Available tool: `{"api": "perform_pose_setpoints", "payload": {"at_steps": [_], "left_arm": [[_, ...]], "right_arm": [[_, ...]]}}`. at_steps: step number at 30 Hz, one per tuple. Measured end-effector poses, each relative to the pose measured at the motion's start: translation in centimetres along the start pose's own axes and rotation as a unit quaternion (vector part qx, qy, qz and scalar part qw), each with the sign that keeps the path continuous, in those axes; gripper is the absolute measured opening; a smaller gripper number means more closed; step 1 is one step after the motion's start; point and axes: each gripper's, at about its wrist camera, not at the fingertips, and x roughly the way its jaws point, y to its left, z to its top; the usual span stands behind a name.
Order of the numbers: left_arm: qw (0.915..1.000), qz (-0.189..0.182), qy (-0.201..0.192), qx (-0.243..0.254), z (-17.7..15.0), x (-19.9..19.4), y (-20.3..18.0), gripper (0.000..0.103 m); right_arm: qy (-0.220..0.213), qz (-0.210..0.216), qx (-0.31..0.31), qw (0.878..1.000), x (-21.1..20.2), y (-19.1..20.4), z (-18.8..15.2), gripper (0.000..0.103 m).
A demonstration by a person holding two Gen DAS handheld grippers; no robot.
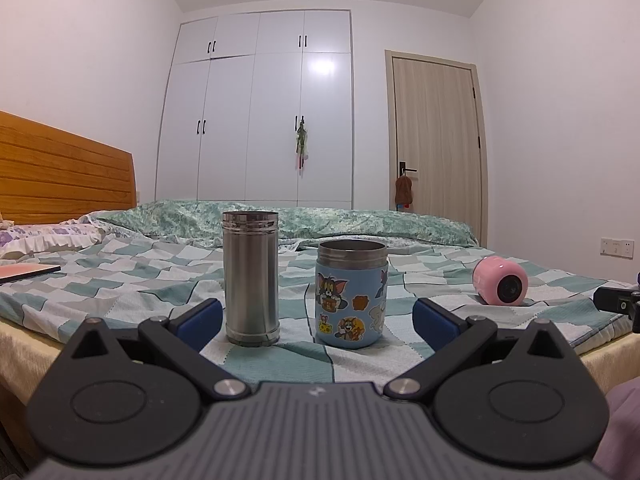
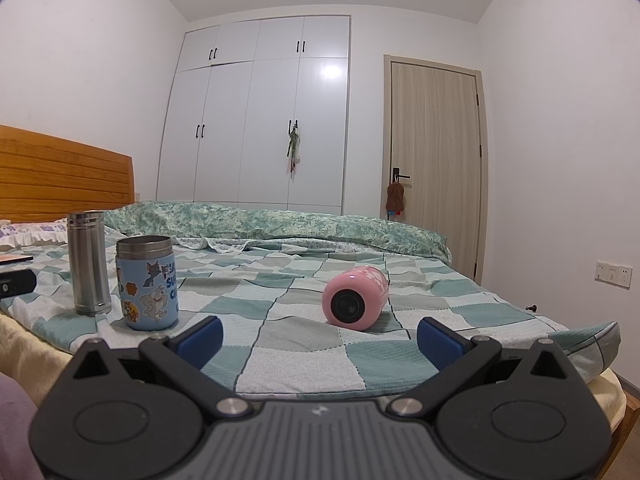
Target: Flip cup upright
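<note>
Left to right along the near edge of the checked bedsheet (image 2: pixel 304 344), all positions referenced to the pink cup (image 2: pixel 355 298). Far left of pink cup: tall steel flask (image 2: pixel 88 264), upright, open mouth up, standing on the sheet; probably already righted or never tipped, so no action needed there. Just right of the flask, not touching it as far as visible, still well left of pink cup: blue cartoon cup (image 2: pixel 147 283), also upright, steel rim uppermost. Left gripper (image 1: pixel 316 320) facing these two, blue pads spread wide, nothing between them, flask and blue cup both standing beyond the fingertips; likely parked, since both items in front of it already stand correctly. Then the pink cup itself: lying on its side on the sheet, dark round end turned toward the right wrist camera, body pointing away toward the rumpled green quilt (image 2: pixel 280 224) behind it; the only vessel not upright, hence judged the task's target. Right gripper (image 2: pixel 320 338) held low and nearly level, lined up on the pink cup, pads (image 2: pixel 202 336) fully apart and empty, cup beyond the tips and not yet touched. Wide opening judged suited to spanning the cup's round body. Soft bedding: risk of rolling or wobble on set-down.
</note>
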Motion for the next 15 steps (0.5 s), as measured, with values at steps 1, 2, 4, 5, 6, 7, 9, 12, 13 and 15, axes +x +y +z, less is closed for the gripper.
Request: {"api": "perform_pose_setpoints", "payload": {"at_steps": [1,2,4,5,6,7,9,12,13,15], "left_arm": [[1.0,0.0,0.0,0.0,-0.03,0.01,0.03,0.103],[1.0,0.0,0.0,0.0,0.0,0.03,0.03,0.103],[1.0,0.0,0.0,0.0,-0.05,-0.02,0.0,0.103],[1.0,0.0,0.0,0.0,-0.03,-0.01,0.01,0.103],[1.0,0.0,0.0,0.0,-0.05,-0.01,0.0,0.103],[1.0,0.0,0.0,0.0,-0.05,-0.01,0.0,0.103],[1.0,0.0,0.0,0.0,-0.02,-0.01,0.01,0.103],[1.0,0.0,0.0,0.0,-0.06,-0.02,-0.01,0.103],[1.0,0.0,-0.001,0.0,-0.05,-0.02,-0.02,0.103],[1.0,0.0,-0.001,0.0,-0.03,-0.02,-0.01,0.103]], "right_arm": [[0.0,0.0,0.0,1.0,0.01,0.0,0.0,0.103],[0.0,0.0,0.0,1.0,-0.02,0.0,0.0,0.103],[0.0,0.0,0.0,1.0,0.0,-0.02,0.01,0.103],[0.0,0.0,0.0,1.0,-0.02,-0.02,0.03,0.103],[0.0,0.0,0.0,1.0,-0.03,-0.03,0.04,0.103],[0.0,0.0,0.0,1.0,-0.03,-0.04,0.04,0.103],[0.0,0.0,-0.001,1.0,-0.04,-0.07,0.07,0.103],[0.0,0.0,0.0,1.0,-0.02,-0.02,-0.04,0.103],[0.0,0.0,-0.001,1.0,-0.05,-0.03,-0.01,0.103],[0.0,0.0,-0.001,1.0,-0.04,-0.01,-0.02,0.103]]}}
